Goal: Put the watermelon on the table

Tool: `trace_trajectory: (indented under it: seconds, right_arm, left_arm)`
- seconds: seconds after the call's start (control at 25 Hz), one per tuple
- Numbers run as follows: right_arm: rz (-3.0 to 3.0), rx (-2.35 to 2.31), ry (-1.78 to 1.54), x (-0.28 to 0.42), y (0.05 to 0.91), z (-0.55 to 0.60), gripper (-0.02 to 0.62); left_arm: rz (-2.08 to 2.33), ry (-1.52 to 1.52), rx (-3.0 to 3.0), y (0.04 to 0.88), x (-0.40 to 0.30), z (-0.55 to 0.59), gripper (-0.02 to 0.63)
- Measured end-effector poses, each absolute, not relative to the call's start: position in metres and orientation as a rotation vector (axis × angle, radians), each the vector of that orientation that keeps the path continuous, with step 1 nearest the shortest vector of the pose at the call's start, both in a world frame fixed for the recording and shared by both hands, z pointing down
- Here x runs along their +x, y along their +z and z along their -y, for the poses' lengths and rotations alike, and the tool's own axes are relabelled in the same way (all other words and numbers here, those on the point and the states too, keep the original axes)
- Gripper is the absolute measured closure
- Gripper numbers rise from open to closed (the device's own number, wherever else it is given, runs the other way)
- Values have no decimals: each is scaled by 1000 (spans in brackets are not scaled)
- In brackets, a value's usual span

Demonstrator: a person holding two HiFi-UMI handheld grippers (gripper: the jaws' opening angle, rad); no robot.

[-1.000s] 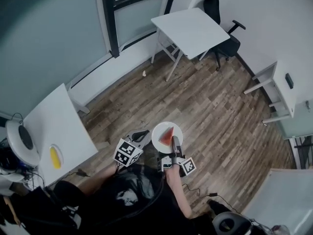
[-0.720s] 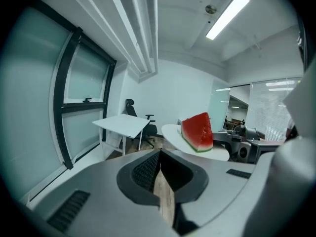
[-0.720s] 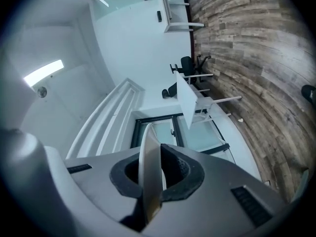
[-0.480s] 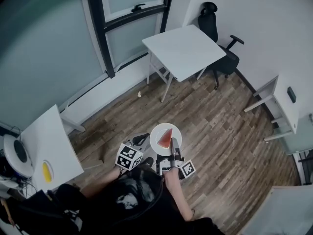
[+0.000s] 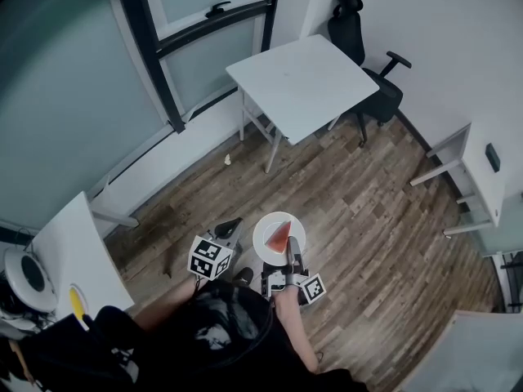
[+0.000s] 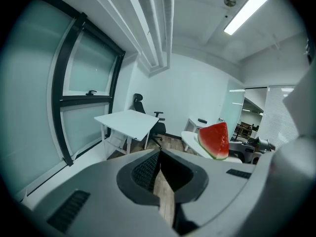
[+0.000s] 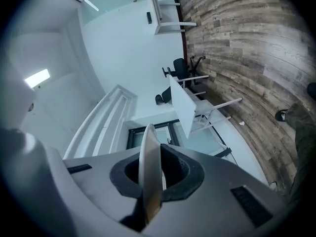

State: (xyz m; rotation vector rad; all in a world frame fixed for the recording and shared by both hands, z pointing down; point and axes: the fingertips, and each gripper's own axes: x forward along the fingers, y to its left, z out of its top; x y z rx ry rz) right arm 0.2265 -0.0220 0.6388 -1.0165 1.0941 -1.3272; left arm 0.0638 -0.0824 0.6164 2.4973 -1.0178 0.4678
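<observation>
White tabletop (image 5: 75, 247) juts into the lower left of the head view, with a yellow item (image 5: 76, 303) lying on it near the frame edge and a round white device (image 5: 29, 274) just beside it. Above that, at upper left, a dark-framed window (image 5: 163, 39) runs along the wall.

Towards the lower centre, over the wooden plank floor (image 5: 359, 202), the left gripper (image 5: 229, 229) reaches out from the person's dark sleeve (image 5: 163, 313). In the left gripper view its jaw tips meet with nothing between them, only floor showing past them.

Just right of it sits the white plate (image 5: 268, 243) carrying the watermelon slice (image 5: 280, 234), red flesh up, held in the air above the floor and well apart from every table. The right gripper (image 5: 291, 258) is clamped on the plate's near rim; in the right gripper view the rim stands edge-on between the two dark pads.

At upper centre of the head view stands a square white table (image 5: 302, 80) with a bare top. A black office chair (image 5: 368, 60) is just beside its right corner, against the wall. At the right edge a white desk (image 5: 482, 174) runs along the wall.
</observation>
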Motion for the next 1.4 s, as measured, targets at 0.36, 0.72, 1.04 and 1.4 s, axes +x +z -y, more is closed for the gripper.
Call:
trace_trajectory:
  seconds: [0.36, 0.72, 1.04, 1.4]
  right_arm:
    - [-1142, -1081, -1323, 244, 629, 154, 572]
    - [-1148, -1065, -1320, 251, 626, 266, 572]
    - [-1276, -1093, -1441, 279, 671, 400, 572]
    - [-1369, -1135, -1566, 347, 745, 527, 572]
  left_arm:
    - [942, 395, 2525, 609, 90, 221, 600]
    - [889, 432, 2512, 624, 90, 323, 600]
    - [998, 451, 2426, 652, 108, 420, 600]
    - [1091, 480, 2380, 685, 152, 543, 600]
